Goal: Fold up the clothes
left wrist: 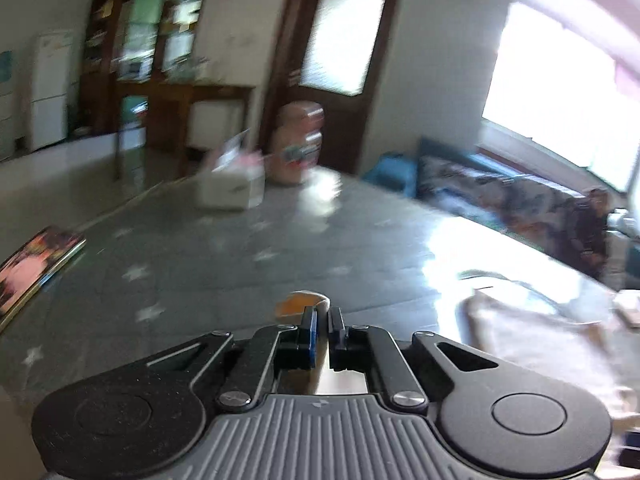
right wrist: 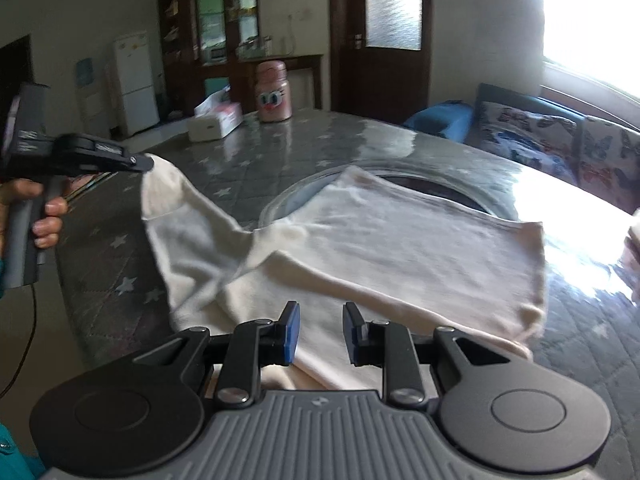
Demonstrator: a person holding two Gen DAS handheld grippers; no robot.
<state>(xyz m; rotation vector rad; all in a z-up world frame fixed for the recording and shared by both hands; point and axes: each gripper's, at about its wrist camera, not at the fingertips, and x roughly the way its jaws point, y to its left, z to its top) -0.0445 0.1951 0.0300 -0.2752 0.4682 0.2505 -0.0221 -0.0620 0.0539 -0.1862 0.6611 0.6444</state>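
Left wrist view: left gripper (left wrist: 323, 316), jaws closed to a sliver on a small bunch of cream cloth showing just past the tips; blurred. Rest of the cream garment (left wrist: 532, 332) low to the right on the star-patterned table (left wrist: 180, 264).

Right wrist view: right gripper (right wrist: 321, 322), jaws partly open, nothing pinched, poised over the garment's near edge. Garment (right wrist: 400, 248) spread ahead, long axis left to right; left corner raised off the table (right wrist: 112, 240) in the left gripper (right wrist: 146, 163). Near-right hem closest to the right jaws.

Home – fridge (right wrist: 135, 80), sofa (right wrist: 560, 140), dining table (right wrist: 304, 140).
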